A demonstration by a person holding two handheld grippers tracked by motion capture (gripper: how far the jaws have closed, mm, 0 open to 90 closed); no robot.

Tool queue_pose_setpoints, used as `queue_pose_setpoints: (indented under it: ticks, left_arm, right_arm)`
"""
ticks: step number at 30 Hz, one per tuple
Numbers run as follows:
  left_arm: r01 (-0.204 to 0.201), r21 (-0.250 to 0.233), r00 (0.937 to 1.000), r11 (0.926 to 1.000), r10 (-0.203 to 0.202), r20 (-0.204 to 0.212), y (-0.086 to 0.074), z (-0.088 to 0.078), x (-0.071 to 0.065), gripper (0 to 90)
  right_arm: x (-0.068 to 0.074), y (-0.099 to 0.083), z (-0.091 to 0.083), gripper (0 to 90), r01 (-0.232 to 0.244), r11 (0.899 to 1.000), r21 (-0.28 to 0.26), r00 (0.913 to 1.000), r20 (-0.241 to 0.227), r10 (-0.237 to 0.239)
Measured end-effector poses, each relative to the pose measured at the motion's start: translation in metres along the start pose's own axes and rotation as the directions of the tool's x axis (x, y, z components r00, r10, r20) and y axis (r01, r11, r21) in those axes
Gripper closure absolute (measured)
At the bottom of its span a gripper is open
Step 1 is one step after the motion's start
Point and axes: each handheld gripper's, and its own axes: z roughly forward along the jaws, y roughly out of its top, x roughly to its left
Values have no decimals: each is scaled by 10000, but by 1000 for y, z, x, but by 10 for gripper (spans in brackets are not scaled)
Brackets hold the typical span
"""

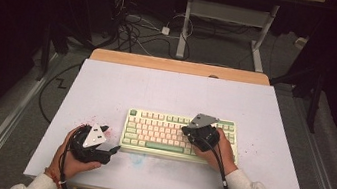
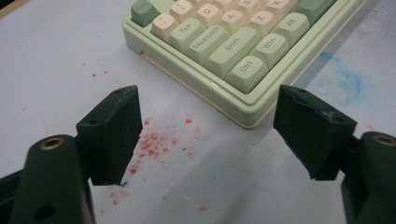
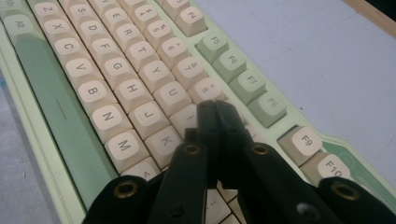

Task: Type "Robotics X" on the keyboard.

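Observation:
A pale green keyboard with cream and green keys lies at the middle of the white table. My right gripper hovers over its right half, jaws shut with nothing between them. In the right gripper view its closed tips sit just above the keys near I and 8 of the keyboard. My left gripper rests low at the keyboard's front left corner, open and empty. In the left gripper view its gap frames the Ctrl corner of the keyboard.
Red specks and a blue smear mark the white table top. A wooden strip runs along the far edge. Cables and a desk frame stand on the floor beyond.

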Motion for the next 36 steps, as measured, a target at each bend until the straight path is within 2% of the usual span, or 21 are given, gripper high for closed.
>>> queue_pose_setpoints:
  ticks: [2, 4, 7, 11, 18, 28, 31, 36]
  left_arm:
    - [89, 3, 10000, 10000, -89, 46, 0, 0, 0, 225]
    - [205, 14, 9997, 9998, -205, 106, 1, -1, 1, 233]
    - [247, 0, 9997, 9997, -247, 82, 1, -1, 1, 233]
    - [263, -20, 9996, 9997, -263, 69, 1, -2, 2, 234]
    - [248, 38, 9997, 9997, -248, 31, 1, -1, 2, 236]
    - [225, 83, 9997, 9997, -226, 35, 1, -1, 2, 238]
    - [232, 66, 9997, 9997, -233, 29, 1, -2, 2, 238]
    - [235, 40, 9997, 9997, -235, -9, 1, -3, 2, 238]
  right_arm:
    - [0, 0, 1, 900, 84, 10000, 3, 10000, -10, -84]
    - [1, -1, 2, 900, 229, 9993, 279, 9997, -99, -227]
    - [1, -1, 0, 900, 230, 9995, 233, 9997, -96, -228]
    - [-1, 0, -11, 897, 29, 9994, -344, 10000, 14, -29]
    - [-3, -1, -30, 818, -227, 9908, -1338, 9996, 128, 246]
    - [-8, -5, -51, 613, -357, 9786, -2025, 9976, 505, 468]
    - [-7, -5, -57, 513, -263, 9746, -2226, 9971, 638, 414]
    - [-6, -9, -69, 398, -233, 9630, -2687, 9966, 699, 436]
